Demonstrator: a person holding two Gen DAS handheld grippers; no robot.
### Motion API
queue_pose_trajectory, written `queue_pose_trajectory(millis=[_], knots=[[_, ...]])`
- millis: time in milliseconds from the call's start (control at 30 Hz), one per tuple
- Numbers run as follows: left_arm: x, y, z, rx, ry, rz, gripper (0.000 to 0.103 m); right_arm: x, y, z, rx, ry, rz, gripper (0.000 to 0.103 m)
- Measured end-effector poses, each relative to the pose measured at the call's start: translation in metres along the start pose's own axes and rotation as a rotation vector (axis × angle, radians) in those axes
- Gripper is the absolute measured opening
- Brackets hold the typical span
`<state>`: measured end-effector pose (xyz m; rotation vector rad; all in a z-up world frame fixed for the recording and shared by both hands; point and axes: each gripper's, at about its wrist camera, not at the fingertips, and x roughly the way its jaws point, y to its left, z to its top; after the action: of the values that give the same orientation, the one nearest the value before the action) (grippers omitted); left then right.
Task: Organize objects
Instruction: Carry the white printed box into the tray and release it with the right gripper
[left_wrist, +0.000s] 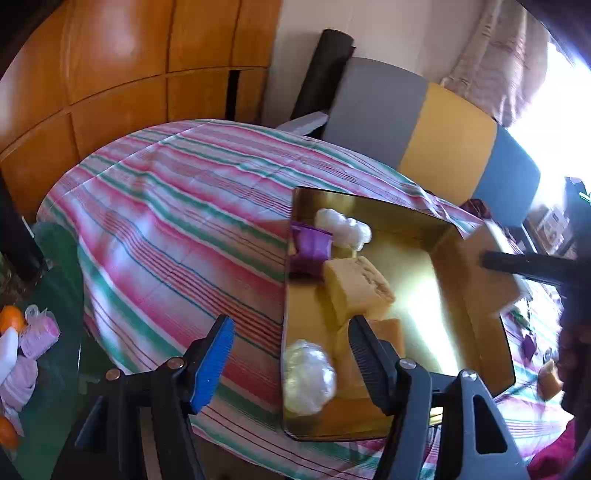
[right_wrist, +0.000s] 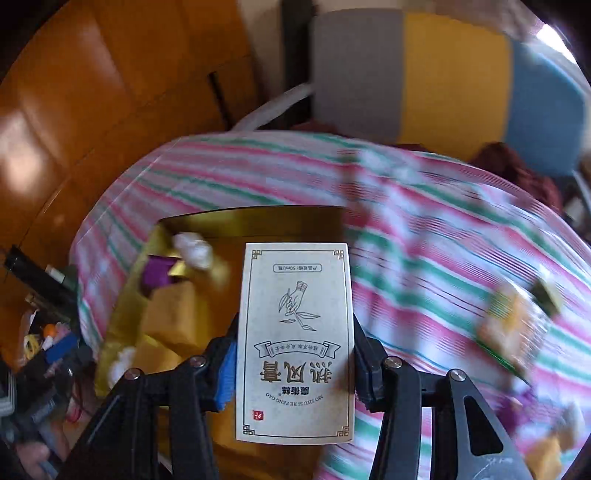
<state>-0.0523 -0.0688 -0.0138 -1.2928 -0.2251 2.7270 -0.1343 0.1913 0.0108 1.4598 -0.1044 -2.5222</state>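
A gold open box (left_wrist: 369, 201) lies on the striped cloth (left_wrist: 166, 221). Inside it are two white wrapped bundles (left_wrist: 308, 376), a purple packet (left_wrist: 310, 249) and yellow blocks (left_wrist: 356, 288). My left gripper (left_wrist: 291, 354) is open, straddling the box's left wall without touching it. My right gripper (right_wrist: 295, 332) is shut on a beige printed carton (right_wrist: 295, 295), held upright over the gold box's (right_wrist: 236, 221) right side. In the left wrist view the right gripper's black finger (left_wrist: 524, 264) shows at the box's far right edge.
Loose blurred packets (right_wrist: 513, 325) lie on the cloth to the right of the box. Wooden cabinets (left_wrist: 129, 74) and a grey, yellow and blue headboard (left_wrist: 443, 136) stand behind. Oranges (left_wrist: 11, 319) and pink items clutter the left edge.
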Motion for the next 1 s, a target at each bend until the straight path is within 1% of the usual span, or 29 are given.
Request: queue_pose_trajectory(millis=[67, 133, 167, 233, 267, 300, 367, 433, 533, 600, 633, 700, 767, 1000], knots=[[0.002, 0.007, 0.000, -0.018, 0.005, 0.005, 0.065, 0.034, 0.015, 0.016, 0.017, 0.054, -0.005, 0.051], [0.005, 0.011, -0.001, -0.028, 0.015, -0.001, 0.065, 0.062, 0.027, 0.027, 0.045, 0.089, -0.013, 0.051], [0.005, 0.013, -0.002, -0.029, 0.020, -0.002, 0.065, 0.073, 0.034, 0.031, 0.058, 0.100, 0.000, 0.052], [0.008, 0.016, -0.003, -0.034, 0.027, -0.001, 0.065, 0.090, 0.048, 0.036, 0.084, 0.128, 0.083, 0.053], [0.009, 0.017, -0.003, -0.038, 0.029, -0.001, 0.065, 0.094, 0.052, 0.037, 0.099, 0.131, 0.113, 0.058], [0.011, 0.018, -0.004, -0.040, 0.033, -0.002, 0.065, 0.096, 0.056, 0.038, 0.112, 0.124, 0.123, 0.060], [0.013, 0.019, -0.005, -0.042, 0.037, -0.001, 0.065, 0.093, 0.061, 0.035, 0.113, 0.108, 0.141, 0.066], [0.014, 0.019, -0.005, -0.043, 0.038, 0.003, 0.065, 0.087, 0.065, 0.029, 0.097, 0.101, 0.147, 0.067], [0.014, 0.017, -0.006, -0.041, 0.036, 0.016, 0.065, 0.067, 0.063, 0.018, 0.059, 0.071, 0.126, 0.068], [0.012, 0.015, -0.006, -0.037, 0.025, 0.027, 0.065, 0.055, 0.061, 0.010, 0.043, 0.036, 0.101, 0.073], [0.011, 0.014, -0.004, -0.032, 0.019, 0.032, 0.065, 0.048, 0.060, 0.007, 0.033, 0.021, 0.089, 0.077], [0.005, 0.010, -0.004, -0.021, 0.003, 0.038, 0.065, 0.035, 0.060, -0.001, 0.006, -0.017, 0.059, 0.080], [0.000, 0.005, -0.003, -0.007, -0.011, 0.036, 0.065, 0.022, 0.059, -0.011, -0.021, -0.054, 0.022, 0.085], [-0.016, -0.020, -0.007, 0.066, -0.035, 0.011, 0.065, -0.021, 0.049, -0.043, -0.080, -0.170, -0.087, 0.090]])
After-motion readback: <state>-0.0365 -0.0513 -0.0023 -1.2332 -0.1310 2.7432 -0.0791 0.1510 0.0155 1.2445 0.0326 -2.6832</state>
